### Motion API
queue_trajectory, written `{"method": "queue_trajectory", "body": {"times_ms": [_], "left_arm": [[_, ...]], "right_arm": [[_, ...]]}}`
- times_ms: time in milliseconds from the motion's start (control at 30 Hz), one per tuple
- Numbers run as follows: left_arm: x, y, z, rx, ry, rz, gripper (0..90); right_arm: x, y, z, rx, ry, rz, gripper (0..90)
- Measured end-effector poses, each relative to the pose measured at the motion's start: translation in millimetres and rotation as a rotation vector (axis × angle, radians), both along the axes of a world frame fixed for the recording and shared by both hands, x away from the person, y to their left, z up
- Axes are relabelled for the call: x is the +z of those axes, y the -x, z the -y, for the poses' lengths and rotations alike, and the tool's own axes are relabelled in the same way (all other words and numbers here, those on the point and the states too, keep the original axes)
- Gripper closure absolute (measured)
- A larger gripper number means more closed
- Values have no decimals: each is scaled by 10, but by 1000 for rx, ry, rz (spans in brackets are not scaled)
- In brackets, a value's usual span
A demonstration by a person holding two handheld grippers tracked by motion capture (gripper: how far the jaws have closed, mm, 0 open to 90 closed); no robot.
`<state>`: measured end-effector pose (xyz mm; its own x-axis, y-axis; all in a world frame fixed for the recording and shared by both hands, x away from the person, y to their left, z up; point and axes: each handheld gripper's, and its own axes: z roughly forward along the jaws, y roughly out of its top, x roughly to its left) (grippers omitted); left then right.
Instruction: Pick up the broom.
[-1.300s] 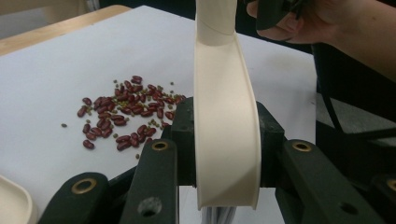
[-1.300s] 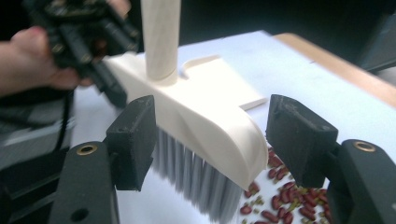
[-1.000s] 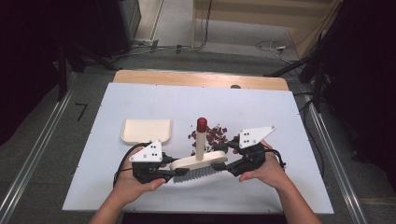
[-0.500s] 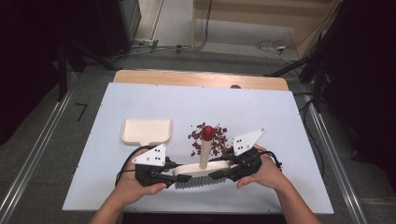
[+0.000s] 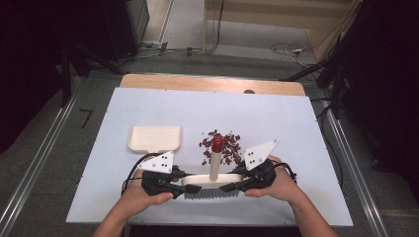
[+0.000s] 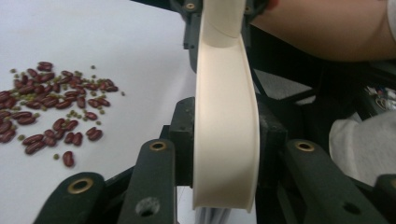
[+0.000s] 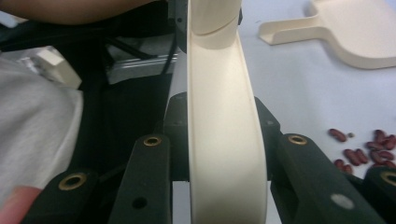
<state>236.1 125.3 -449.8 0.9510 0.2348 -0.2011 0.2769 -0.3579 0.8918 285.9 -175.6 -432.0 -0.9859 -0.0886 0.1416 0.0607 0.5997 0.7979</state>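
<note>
On table (image 5: 148, 207): one brush (image 5: 211, 181) (clamped by both grippers' fingers), one dustpan (image 5: 154, 138), perhaps forty beans (image 5: 222, 145)

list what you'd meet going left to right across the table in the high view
dustpan → left gripper → brush → right gripper

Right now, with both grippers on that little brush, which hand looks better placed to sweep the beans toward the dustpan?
Probably the right gripper: the beans lie on its side, the dustpan leftward. The left gripper also clamps the brush.
</note>
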Motion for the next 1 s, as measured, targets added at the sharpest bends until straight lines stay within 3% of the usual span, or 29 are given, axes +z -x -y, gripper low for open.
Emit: {"method": "queue_trajectory", "body": {"times_ms": [33,100,133,167,200,233,300,433,467,500,533,633,700,733,767,900,933,1000], "left_arm": [[-18,-19,-26,52,-8,3,578],[-22,-39,-76,108,7,0,472],[-22,-39,-76,108,7,0,429],[-17,-56,-145,161,32,-1,394],[-17,-56,-145,161,32,-1,366],[-13,-69,-221,212,58,2,327],[-19,-77,-283,271,66,11,248],[-41,-90,-383,356,44,14,99],[-41,-90,-383,356,44,14,72],[-52,-91,-421,393,41,10,43],[-52,-91,-421,393,41,10,21],[-68,-80,-509,444,38,28,0],[-70,-76,-535,453,39,33,0],[-72,-75,-561,460,40,34,0],[-76,-76,-587,470,43,35,0],[-104,-82,-704,511,58,35,0],[-113,-81,-732,523,54,41,0],[-133,-80,-789,539,67,36,0]], "right_arm": [[-2,-2,-4,-12,2,13,664],[-7,-11,4,-40,-1,12,664],[-7,-11,4,-40,-1,12,664],[-9,-36,26,-62,-7,13,664],[-9,-36,26,-62,-7,13,664],[-5,-71,60,-103,-11,9,663],[0,-107,101,-156,-19,8,663],[15,-173,200,-279,-47,32,663],[21,-195,227,-314,-49,33,663],[26,-217,254,-344,-51,35,664],[29,-236,278,-378,-58,41,663],[39,-292,360,-470,-73,42,663],[41,-307,387,-497,-84,40,663],[49,-334,439,-548,-99,50,663],[49,-334,439,-548,-99,50,663],[65,-366,526,-659,-108,86,663],[62,-391,569,-711,-111,87,663],[58,-402,589,-731,-110,88,663]]}}
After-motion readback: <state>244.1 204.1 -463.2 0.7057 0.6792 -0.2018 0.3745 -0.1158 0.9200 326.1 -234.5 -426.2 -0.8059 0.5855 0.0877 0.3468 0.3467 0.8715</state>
